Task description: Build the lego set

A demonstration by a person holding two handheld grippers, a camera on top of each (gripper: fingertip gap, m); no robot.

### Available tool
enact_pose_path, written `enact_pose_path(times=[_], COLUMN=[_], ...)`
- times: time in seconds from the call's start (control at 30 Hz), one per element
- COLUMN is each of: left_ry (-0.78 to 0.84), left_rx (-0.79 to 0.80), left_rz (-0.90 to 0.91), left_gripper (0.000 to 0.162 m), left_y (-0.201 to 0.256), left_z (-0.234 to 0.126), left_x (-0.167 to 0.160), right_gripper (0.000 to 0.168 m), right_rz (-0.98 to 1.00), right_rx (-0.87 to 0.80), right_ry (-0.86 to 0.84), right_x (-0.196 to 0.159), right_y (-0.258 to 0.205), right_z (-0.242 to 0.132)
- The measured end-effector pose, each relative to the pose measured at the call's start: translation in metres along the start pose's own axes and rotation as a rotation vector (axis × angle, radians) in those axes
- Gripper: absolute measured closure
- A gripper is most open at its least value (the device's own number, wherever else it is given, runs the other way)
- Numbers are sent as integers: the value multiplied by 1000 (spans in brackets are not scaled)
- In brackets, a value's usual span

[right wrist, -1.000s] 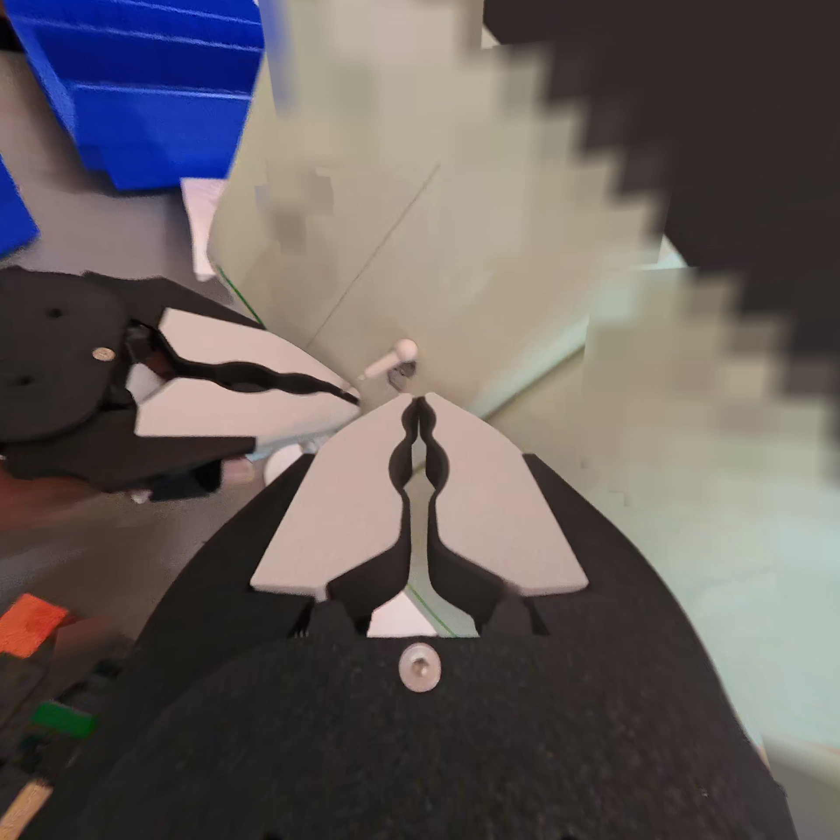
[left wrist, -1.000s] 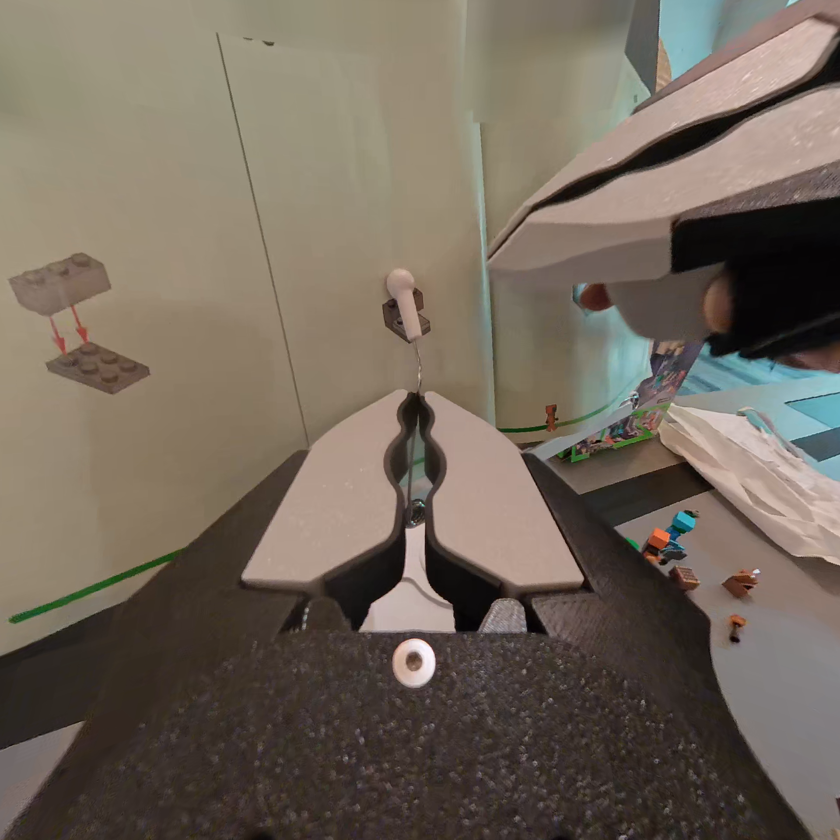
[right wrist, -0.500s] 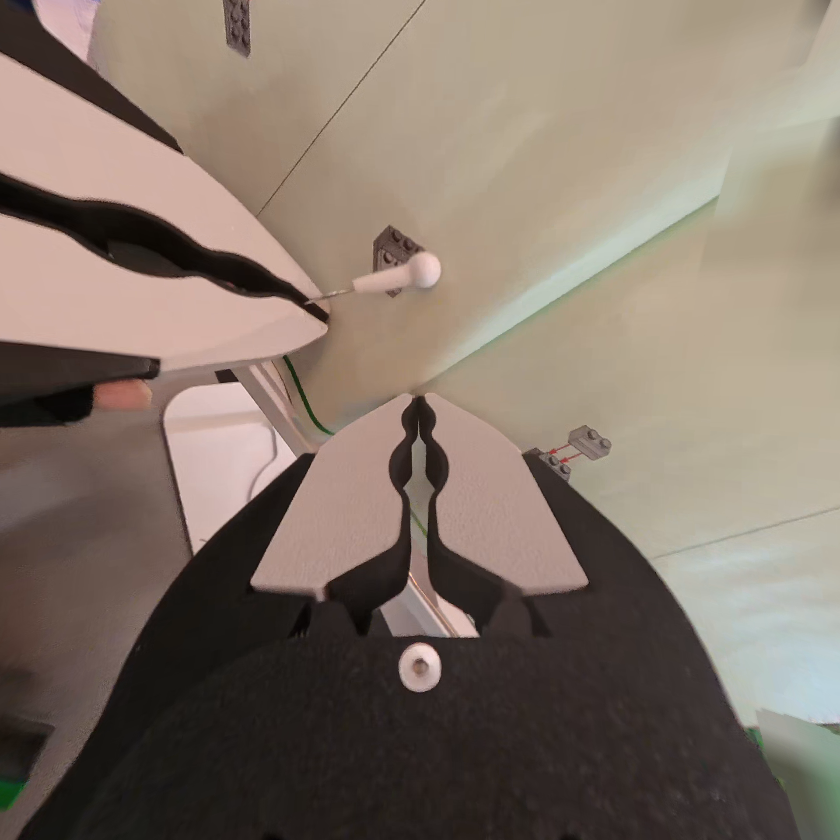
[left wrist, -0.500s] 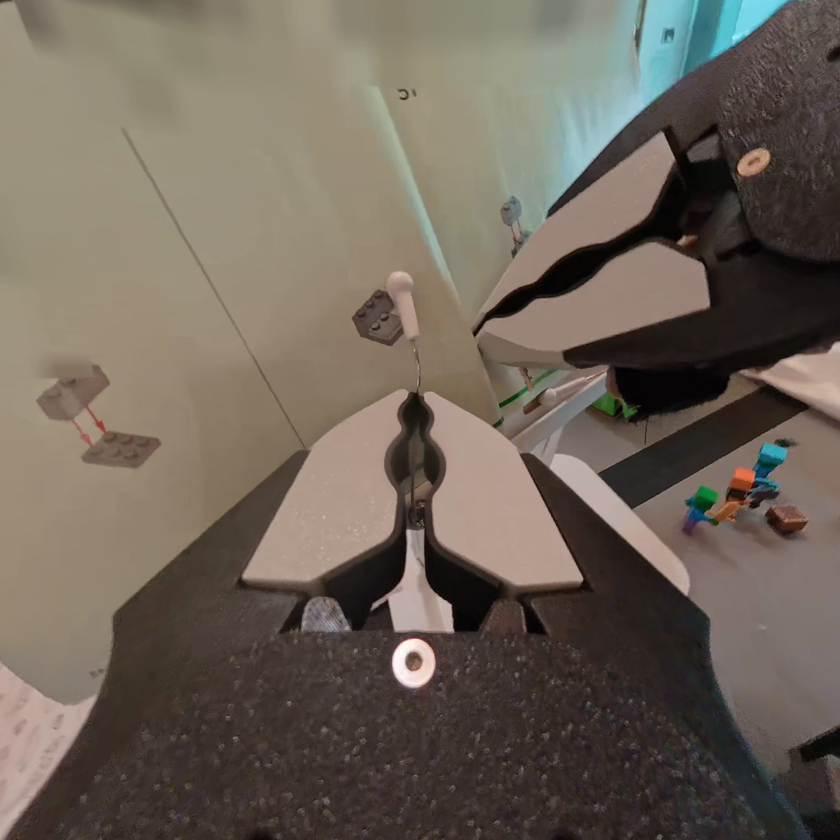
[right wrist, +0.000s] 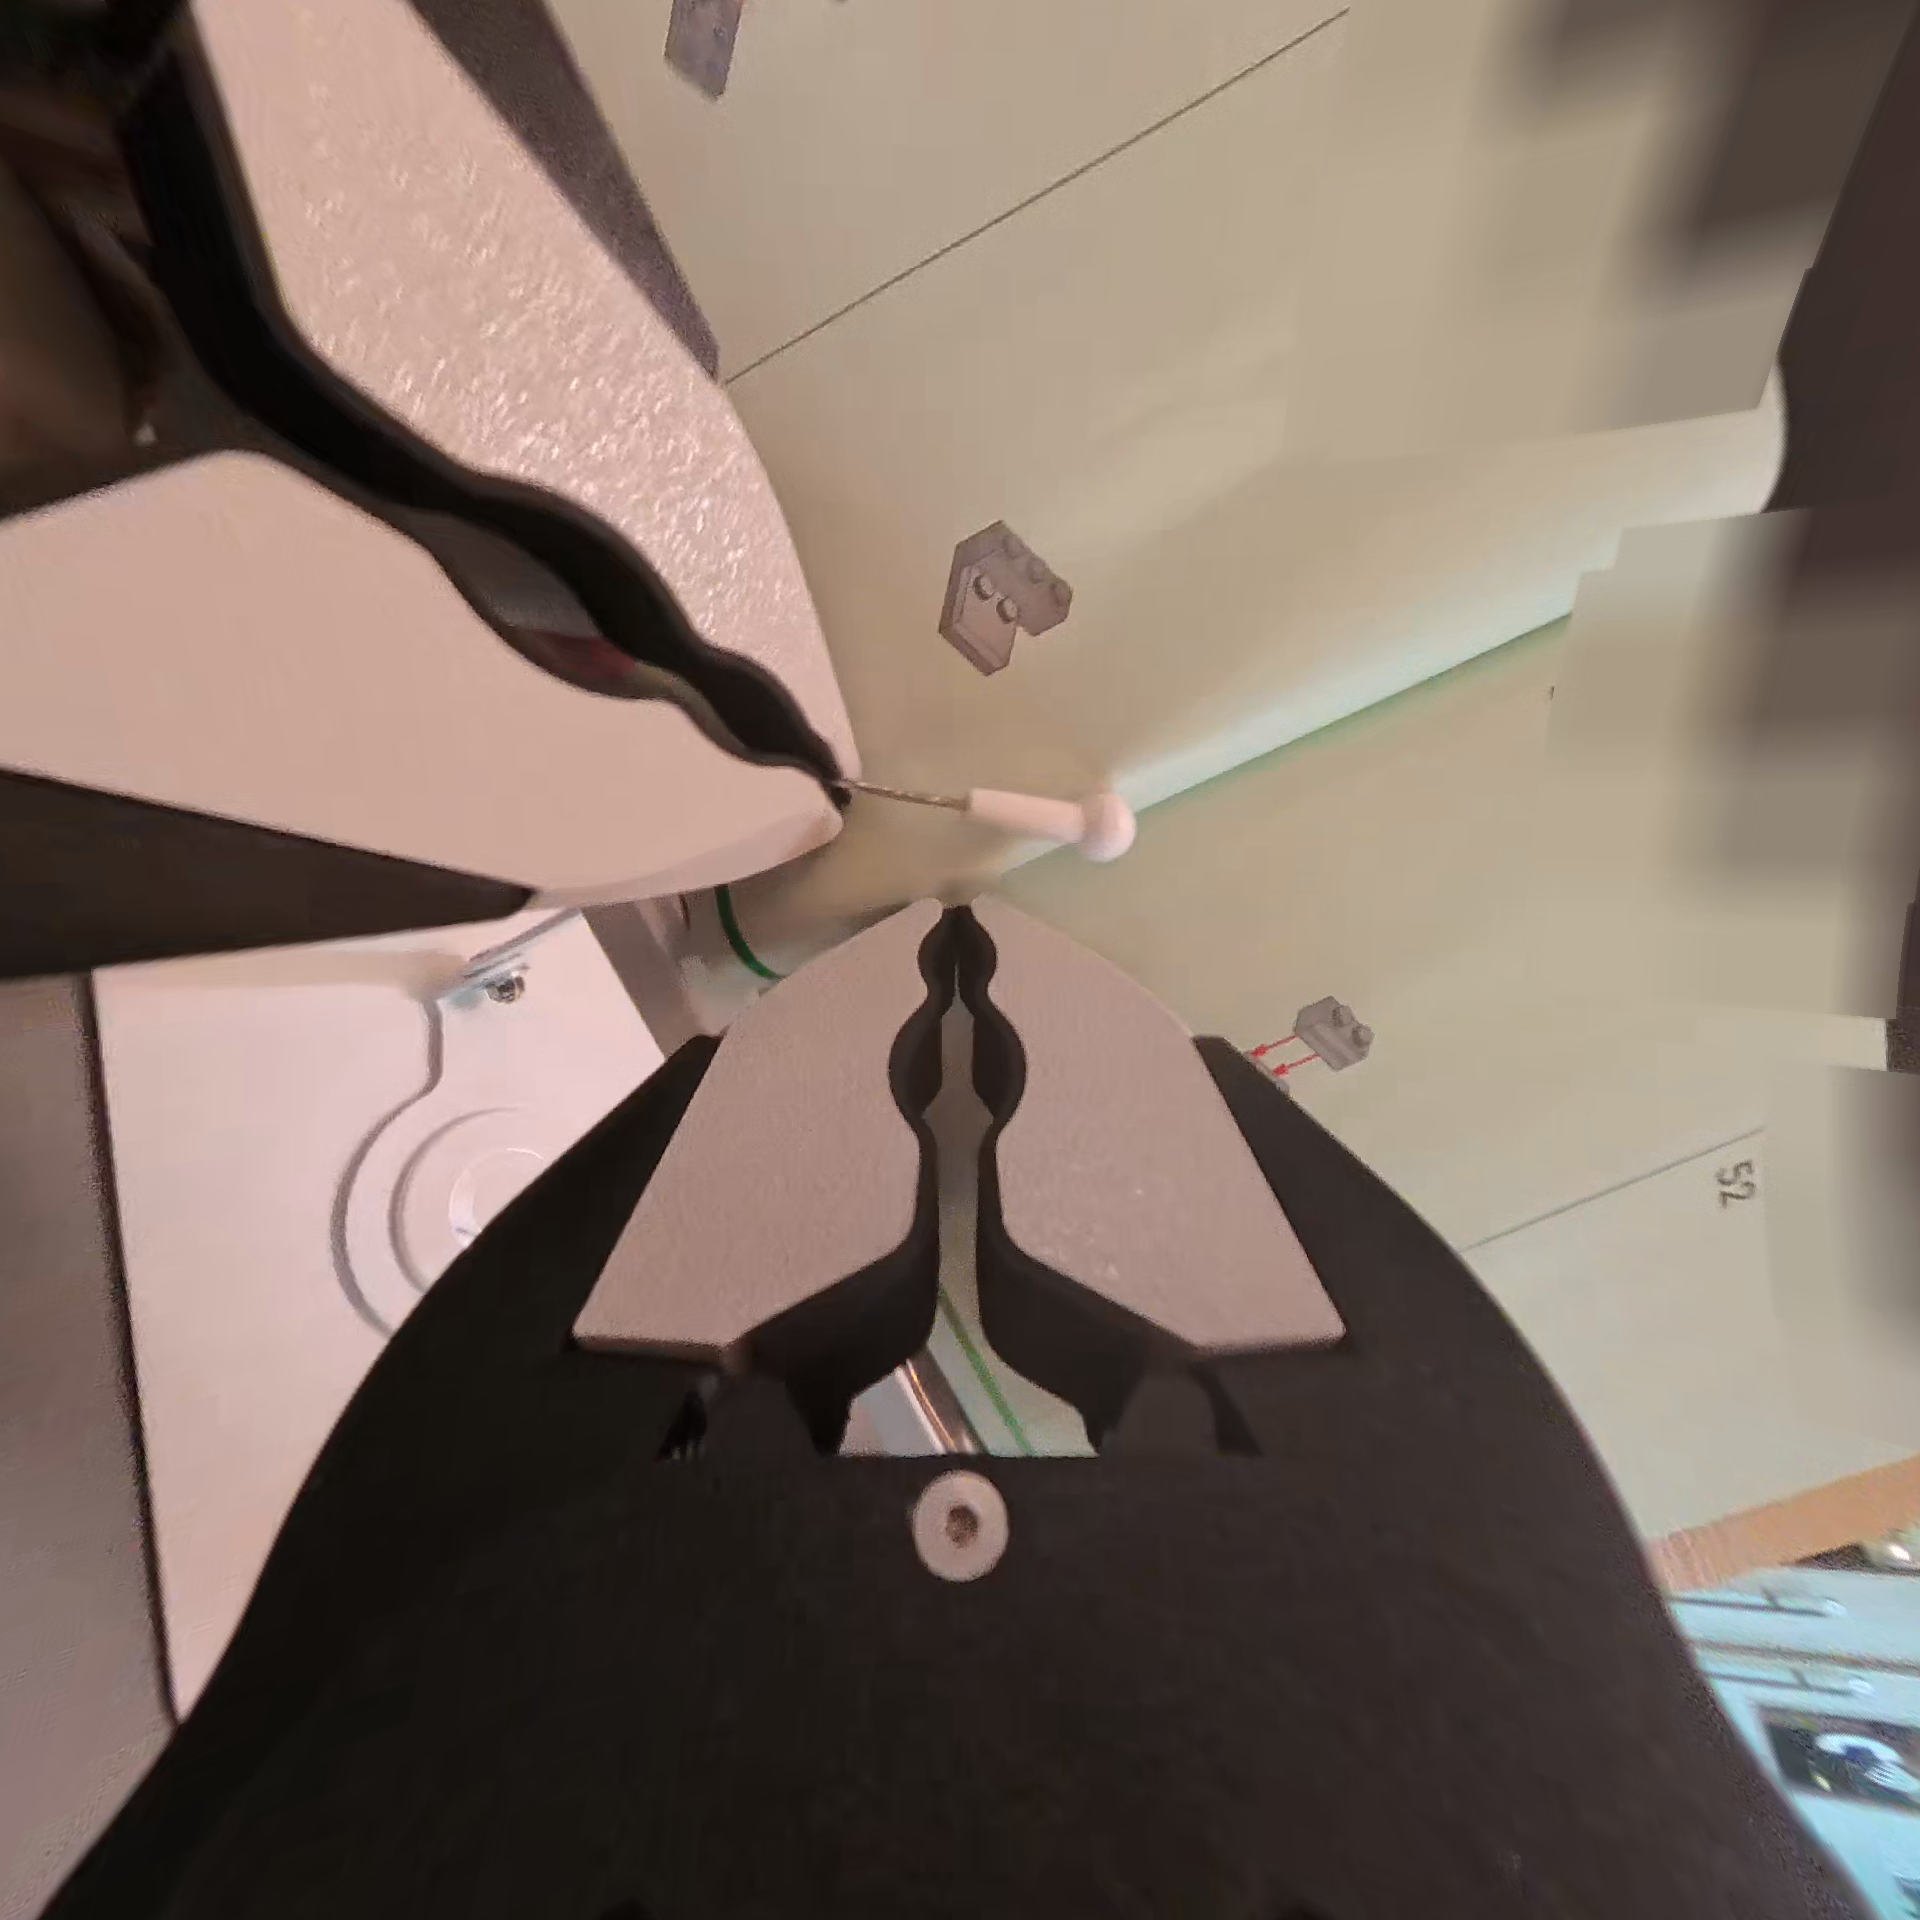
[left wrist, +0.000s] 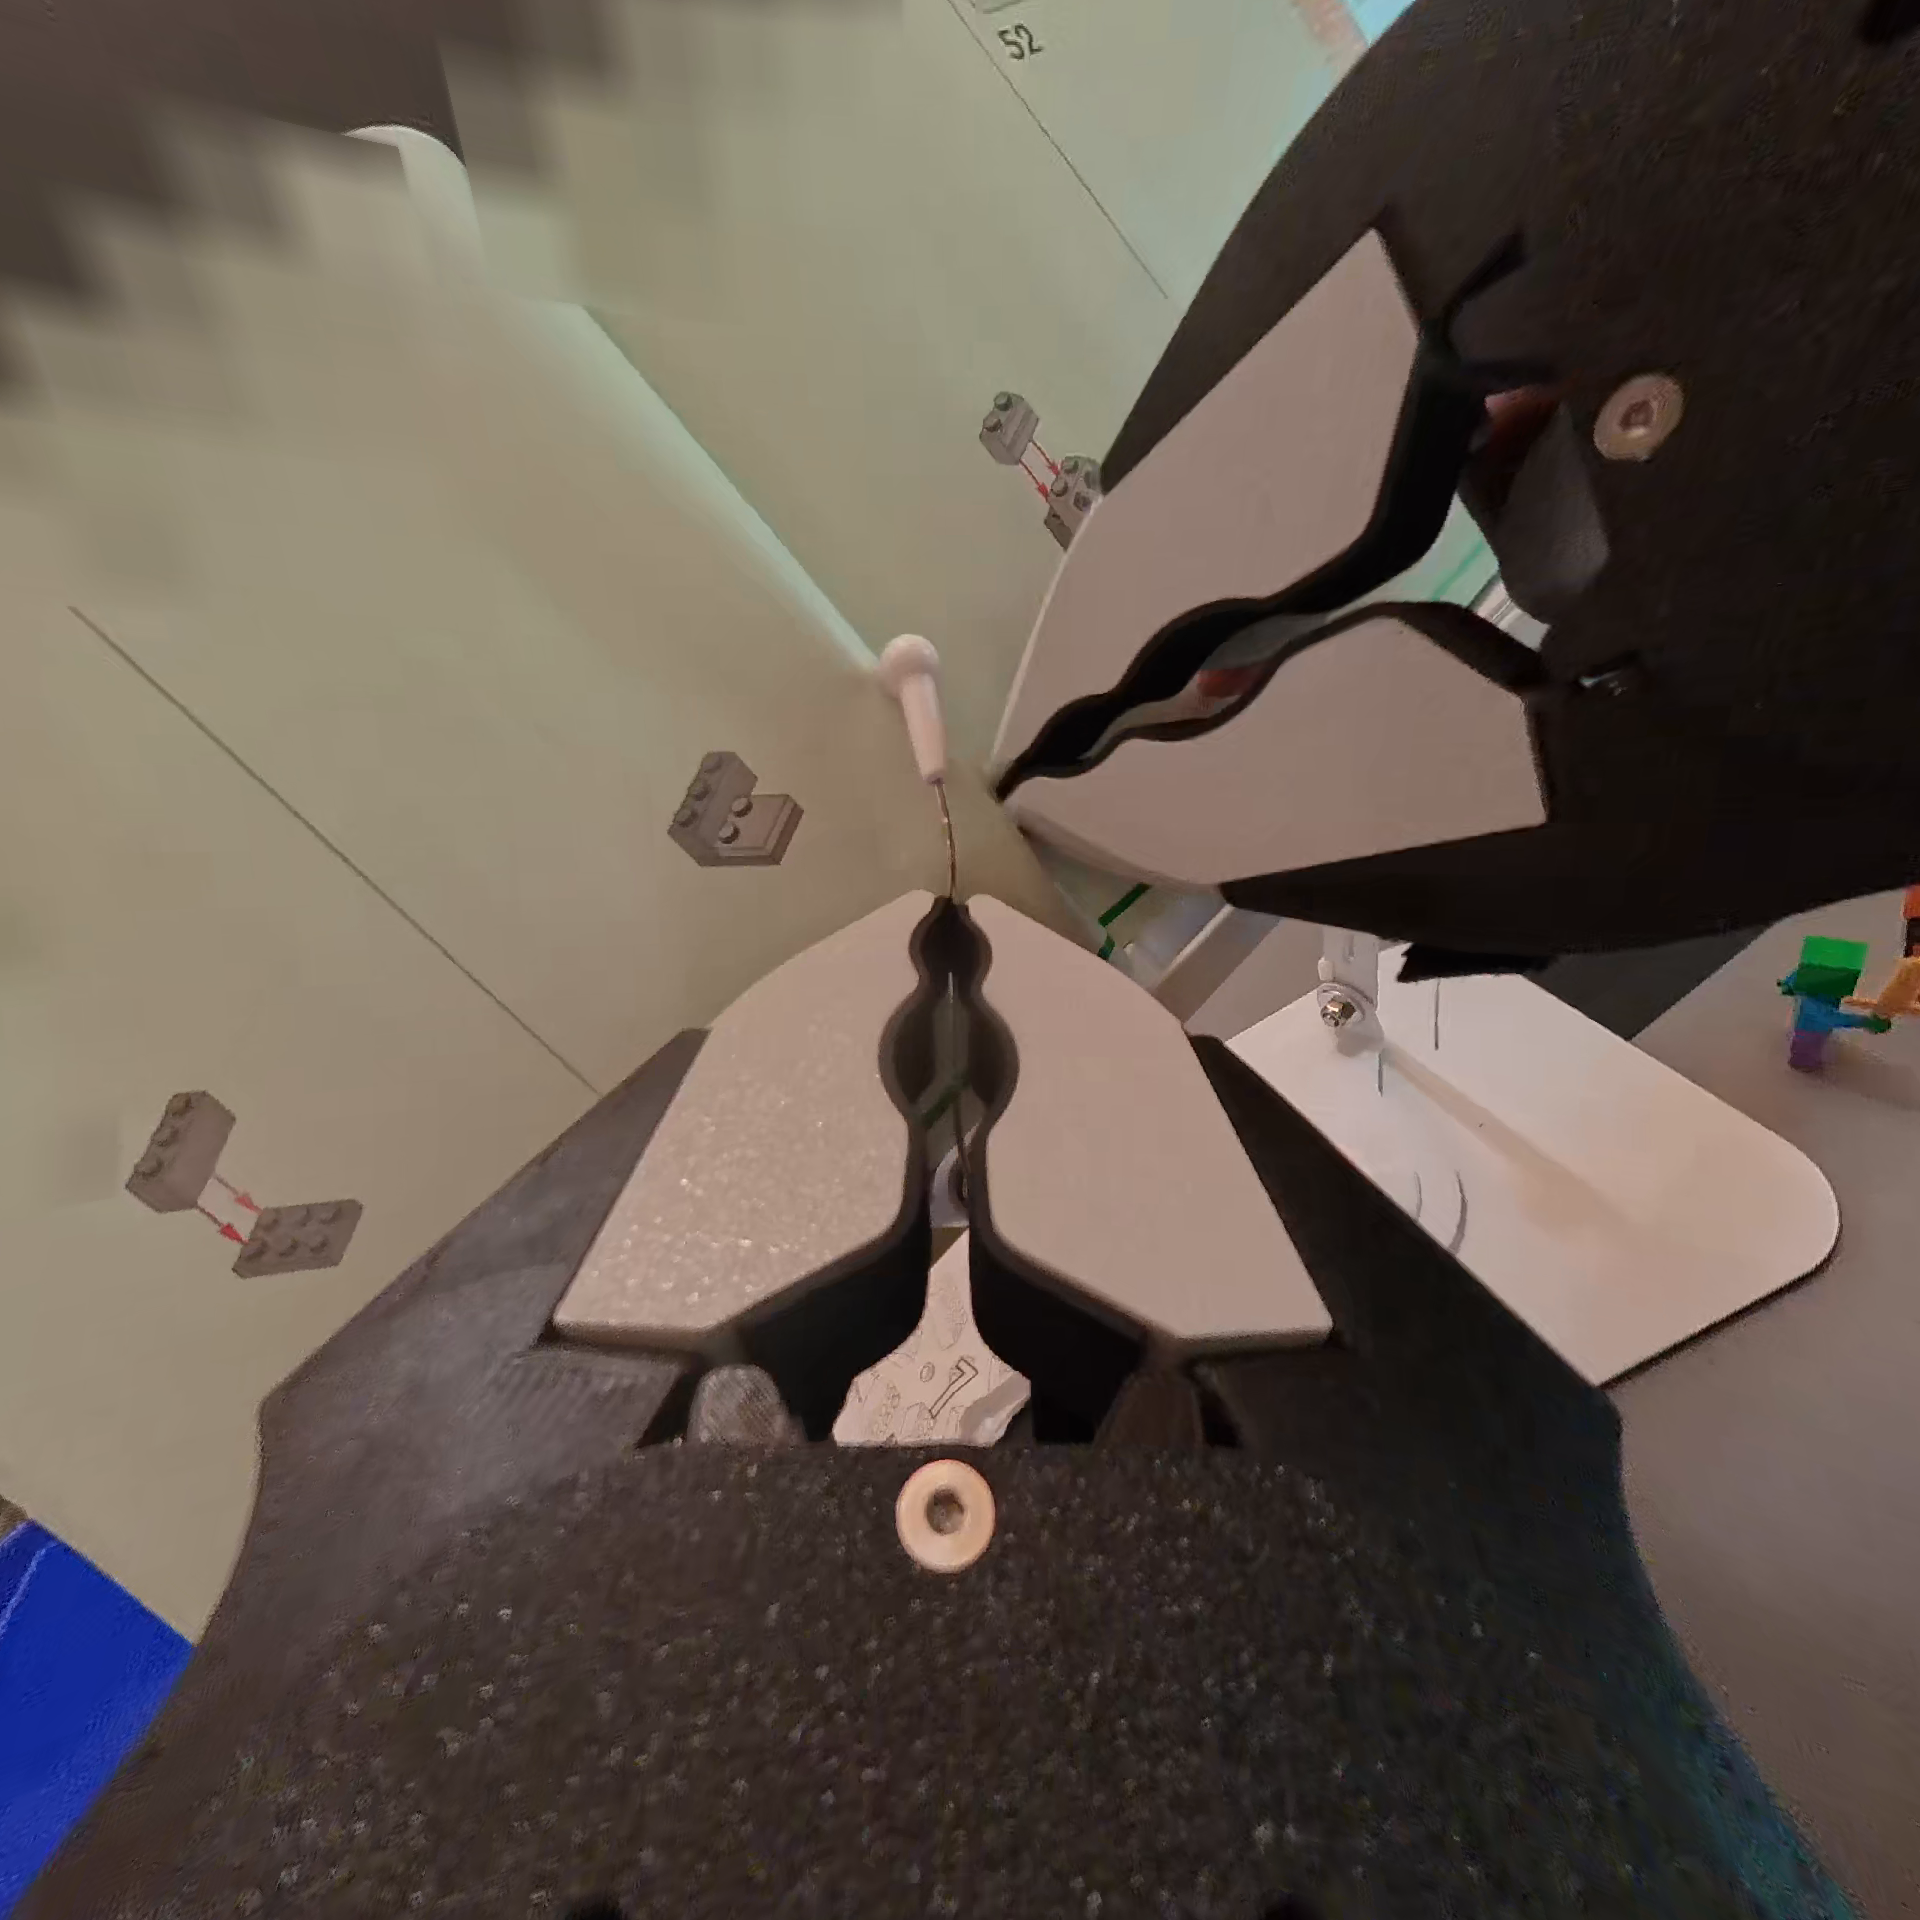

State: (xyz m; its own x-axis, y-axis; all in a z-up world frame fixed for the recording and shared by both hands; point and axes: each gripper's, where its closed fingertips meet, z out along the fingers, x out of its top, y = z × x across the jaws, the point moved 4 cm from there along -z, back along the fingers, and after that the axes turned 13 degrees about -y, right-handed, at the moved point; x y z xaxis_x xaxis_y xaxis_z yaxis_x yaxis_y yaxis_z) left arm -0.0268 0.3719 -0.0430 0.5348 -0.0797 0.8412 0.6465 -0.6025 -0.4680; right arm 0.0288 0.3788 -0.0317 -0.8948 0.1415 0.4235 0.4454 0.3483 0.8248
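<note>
The pale green instruction booklet (left wrist: pixel 416 831) stands open in front of me and also fills the right wrist view (right wrist: pixel 1299 468). My left gripper (left wrist: pixel 951 906) is shut on a thin wire with a white tip (left wrist: pixel 914 686) that rests against the page at the fold. From the right wrist view the left gripper (right wrist: pixel 836 795) comes in from the upper left with the white tip (right wrist: pixel 1049 816) sticking out. My right gripper (right wrist: pixel 951 909) is shut, its tips pinching the booklet's lower edge at the fold. In the left wrist view it (left wrist: pixel 1003 792) sits just right of the wire.
The booklet's white stand base (left wrist: pixel 1558 1195) lies on the grey table, also seen in the right wrist view (right wrist: pixel 260 1143). Small built figures (left wrist: pixel 1823 997) stand at the far right. A blue bin (left wrist: pixel 73 1683) is at the lower left.
The booklet's pages have swung and a new spread faces me. My right gripper has closed in onto the fold beside the wire. The left gripper still holds the wire.
</note>
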Motion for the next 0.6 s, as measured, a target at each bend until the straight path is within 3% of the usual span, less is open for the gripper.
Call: enact_pose_path(times=[0.43, 0.6], left_ry=[-200, -235], left_rx=[2, 1], left_rz=[14, 27], left_gripper=[162, 161], left_y=[-4, -6], left_z=[4, 8], left_x=[2, 1], right_gripper=[168, 168], right_rz=[66, 178], right_rx=[19, 68], right_ry=[-44, -77], right_x=[-15, -28], right_y=[1, 7], right_z=[1, 2])
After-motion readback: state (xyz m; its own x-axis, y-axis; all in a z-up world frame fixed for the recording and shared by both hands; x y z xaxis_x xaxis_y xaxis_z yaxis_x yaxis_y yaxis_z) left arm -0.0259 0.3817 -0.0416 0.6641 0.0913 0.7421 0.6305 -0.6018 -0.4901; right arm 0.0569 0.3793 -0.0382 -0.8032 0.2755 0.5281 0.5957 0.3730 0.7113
